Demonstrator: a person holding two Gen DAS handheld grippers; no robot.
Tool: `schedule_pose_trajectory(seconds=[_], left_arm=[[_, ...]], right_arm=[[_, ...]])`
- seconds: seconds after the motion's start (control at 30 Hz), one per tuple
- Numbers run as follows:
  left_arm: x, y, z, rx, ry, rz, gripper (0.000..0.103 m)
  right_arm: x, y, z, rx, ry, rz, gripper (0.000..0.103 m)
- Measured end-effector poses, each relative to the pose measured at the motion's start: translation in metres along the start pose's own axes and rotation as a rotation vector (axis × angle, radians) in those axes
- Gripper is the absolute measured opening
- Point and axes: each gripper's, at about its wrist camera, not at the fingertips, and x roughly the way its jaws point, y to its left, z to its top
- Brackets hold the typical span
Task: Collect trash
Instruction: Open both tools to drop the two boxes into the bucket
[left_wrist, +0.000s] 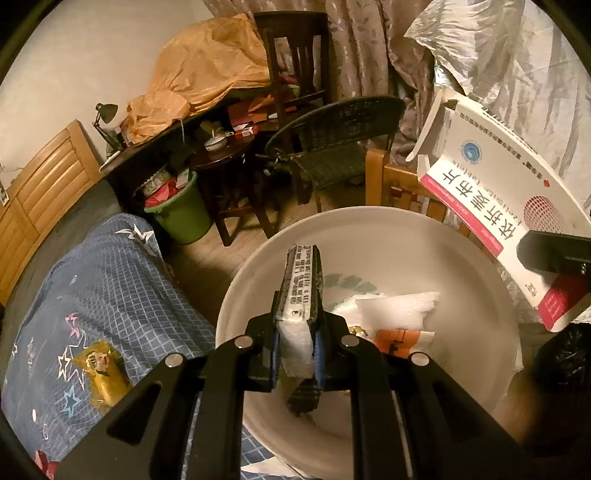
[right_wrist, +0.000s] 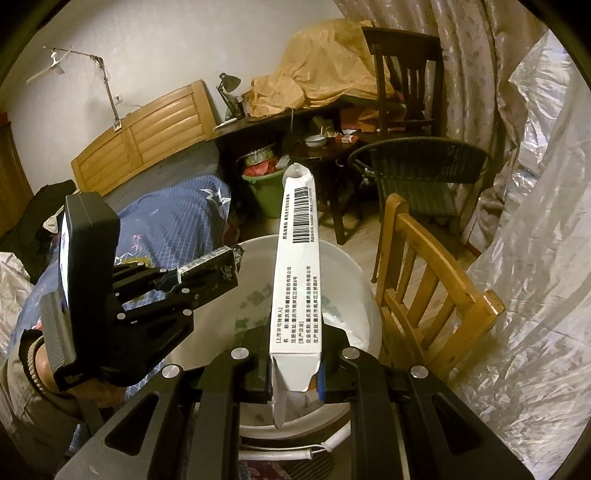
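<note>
Left wrist view: the left tool (left_wrist: 295, 347) grips a dark wrapper (left_wrist: 301, 280) over the white basin (left_wrist: 480, 258), where paper scraps already lie. The right tool (right_wrist: 295, 373) clamps a white medicine box (right_wrist: 295, 266) above the same basin — neither dropped yet. A yellow packet (left_wrist: 101, 373) waits on the bed.

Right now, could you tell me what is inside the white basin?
The white basin holds crumpled white paper and an orange-and-white wrapper. The held packet hides part of the bottom.
</note>
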Motion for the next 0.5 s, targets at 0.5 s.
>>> schedule_pose_trajectory(seconds=[0.5], left_arm=[[0.005, 0.008, 0.004, -0.017, 0.003, 0.010, 0.014]], right_arm=[[0.012, 0.005, 0.007, -0.013, -0.001, 0.002, 0.018]])
